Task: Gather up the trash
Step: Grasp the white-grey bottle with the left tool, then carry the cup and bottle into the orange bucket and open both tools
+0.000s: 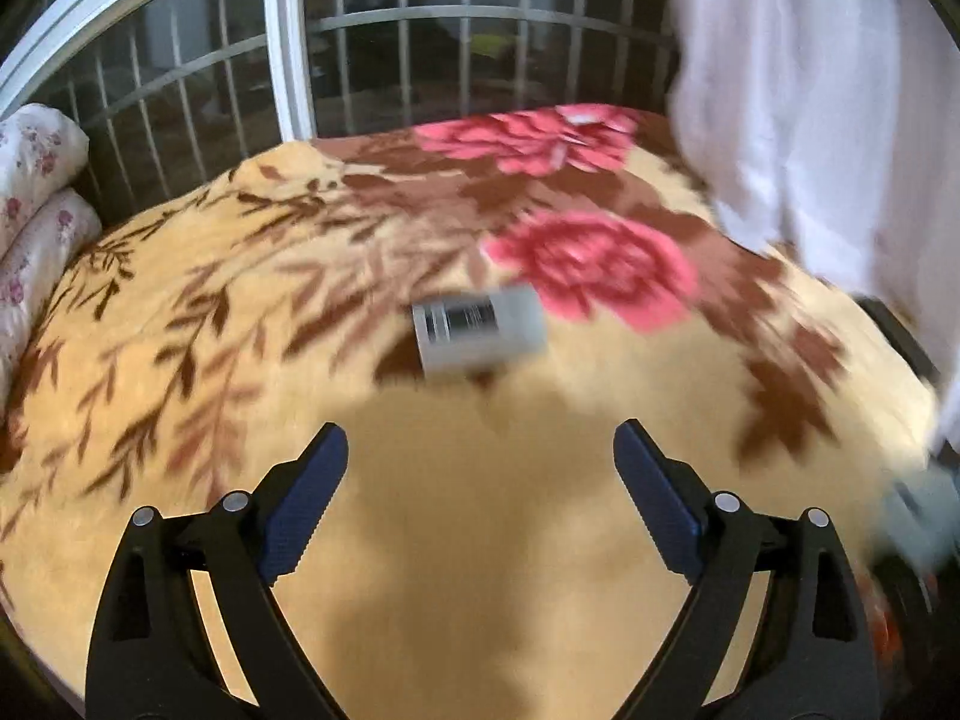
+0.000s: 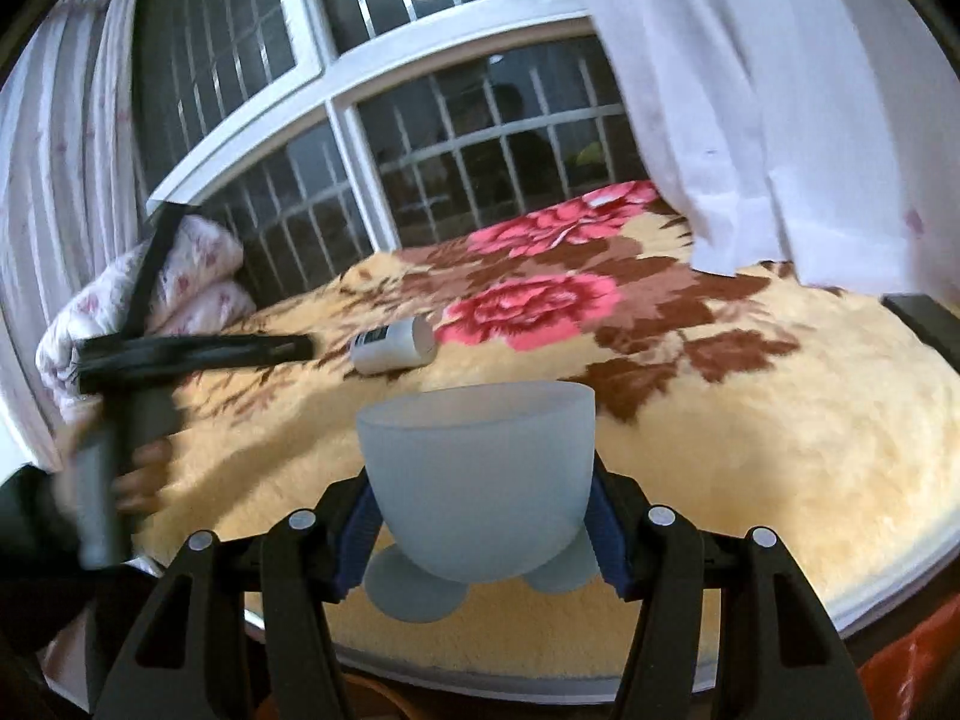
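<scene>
At the far left we see folded floral bedding (image 1: 36,180) stacked by the barred window (image 1: 288,42). Our left gripper (image 1: 480,450) hangs over the yellow floral blanket (image 1: 240,300) with its jaws spread wide and nothing between them. Just ahead of it a white bottle (image 1: 480,330) with a dark label lies on its side on the blanket, touching neither finger; blur hides the print. Further right, our right gripper (image 2: 480,516) is clamped on a frosted, footed bin (image 2: 477,468), probably a small tabletop trash can, held upright above the blanket. A white curtain (image 1: 810,90) hangs at the right.
</scene>
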### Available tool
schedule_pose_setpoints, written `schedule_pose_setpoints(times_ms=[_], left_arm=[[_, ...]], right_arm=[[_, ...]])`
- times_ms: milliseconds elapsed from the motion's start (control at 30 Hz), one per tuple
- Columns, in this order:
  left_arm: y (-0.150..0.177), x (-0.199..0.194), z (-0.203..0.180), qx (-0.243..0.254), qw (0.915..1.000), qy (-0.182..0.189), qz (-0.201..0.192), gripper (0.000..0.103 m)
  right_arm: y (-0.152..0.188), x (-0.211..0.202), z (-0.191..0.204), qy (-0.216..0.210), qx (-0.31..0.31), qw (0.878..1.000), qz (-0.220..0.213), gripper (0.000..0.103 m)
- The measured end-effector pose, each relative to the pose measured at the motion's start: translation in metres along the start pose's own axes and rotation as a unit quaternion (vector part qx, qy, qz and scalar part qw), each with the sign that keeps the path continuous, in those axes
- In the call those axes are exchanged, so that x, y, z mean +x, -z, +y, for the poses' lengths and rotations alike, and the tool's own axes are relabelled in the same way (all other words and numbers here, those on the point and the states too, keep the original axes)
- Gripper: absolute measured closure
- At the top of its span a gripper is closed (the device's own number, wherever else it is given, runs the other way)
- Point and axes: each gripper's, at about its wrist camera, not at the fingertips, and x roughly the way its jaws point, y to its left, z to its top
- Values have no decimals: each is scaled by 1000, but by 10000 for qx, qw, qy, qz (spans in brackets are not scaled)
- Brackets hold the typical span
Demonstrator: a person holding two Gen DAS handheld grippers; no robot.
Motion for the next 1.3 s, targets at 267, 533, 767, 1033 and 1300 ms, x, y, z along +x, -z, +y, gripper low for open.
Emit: schedule_pose_setpoints(times_ms=[267,533,767,1033,1300], left_arm=[[-36,61,-25,271,9996,-99,36,15],[-45,92,-5,-201,9991,-277,239,15],[-43,128,0,-270,9962,-360,751,14],[-44,137,11,-607,9952,-177,751,21],[-41,127,15,-735,9954,-286,549,22]], right_arm=[[13,-11,-11,75,54,9999,-46,45],[20,-1,-14,-82,128,9998,-108,44],[18,7,-13,-151,219,9996,-125,44],[20,8,-10,-120,215,9996,-100,44],[21,8,-1,-43,146,9999,-18,44]])
